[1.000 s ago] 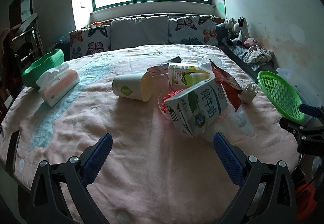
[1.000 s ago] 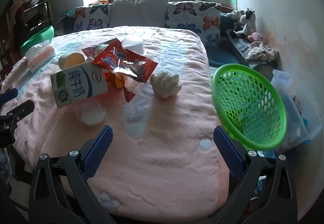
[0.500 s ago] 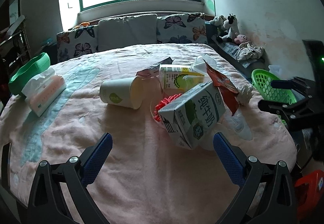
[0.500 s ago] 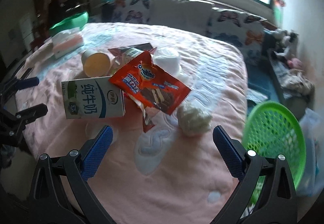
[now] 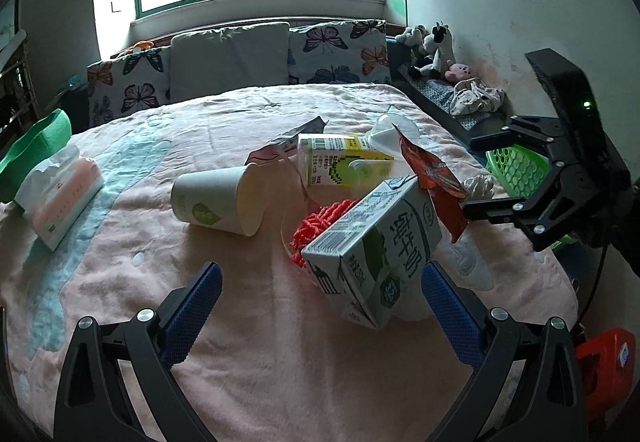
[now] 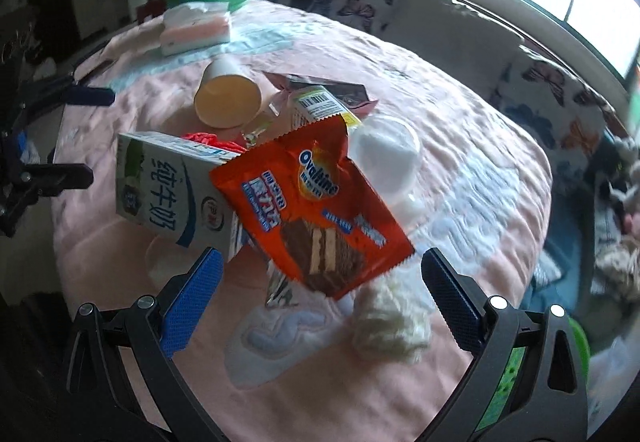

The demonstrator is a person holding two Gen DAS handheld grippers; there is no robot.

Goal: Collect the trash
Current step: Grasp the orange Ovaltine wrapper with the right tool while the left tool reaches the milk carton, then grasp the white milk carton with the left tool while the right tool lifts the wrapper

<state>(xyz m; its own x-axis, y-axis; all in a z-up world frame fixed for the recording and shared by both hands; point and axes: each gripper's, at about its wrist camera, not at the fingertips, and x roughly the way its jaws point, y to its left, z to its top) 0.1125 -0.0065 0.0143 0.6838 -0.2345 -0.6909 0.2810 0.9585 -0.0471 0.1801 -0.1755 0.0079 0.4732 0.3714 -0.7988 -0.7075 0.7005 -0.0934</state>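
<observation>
Left wrist view: the left gripper (image 5: pixel 318 284) stands with its jaws spread wide and nothing between them, low in the frame above the pink blanket (image 5: pixel 248 322). Just past its right finger, right of centre, the white milk carton (image 5: pixel 376 248) lies tilted on a clear dish of red shreds (image 5: pixel 320 226). Left of that, at mid-frame, a paper cup (image 5: pixel 218 200) lies on its side with its mouth toward the carton. Behind the carton are a yellow-green juice box (image 5: pixel 340 158), a clear plastic cup (image 5: pixel 390 132) and the orange snack wrapper (image 5: pixel 434 182), seen edge-on. The right gripper (image 5: pixel 488 178) reaches in from the right edge toward that wrapper. Behind it sits a green basket (image 5: pixel 516 166). A tissue pack (image 5: pixel 60 194) lies at the left edge, pillows (image 5: pixel 230 58) along the top.

Right wrist view: the right gripper (image 6: pixel 318 284) is also wide apart, holding nothing. The orange snack wrapper (image 6: pixel 316 210) fills the centre just ahead of the gap between the fingers, overlapping the milk carton (image 6: pixel 168 190) to its left. A crumpled tissue ball (image 6: pixel 390 318) lies lower right of the wrapper, near the right finger. Above are the clear plastic cup (image 6: pixel 386 152), the juice box (image 6: pixel 316 106) and the paper cup (image 6: pixel 228 98). The left gripper (image 6: pixel 82 136) shows at the left edge. A sliver of the green basket (image 6: pixel 576 346) shows at lower right; the tissue pack (image 6: pixel 196 26) is at upper left.
</observation>
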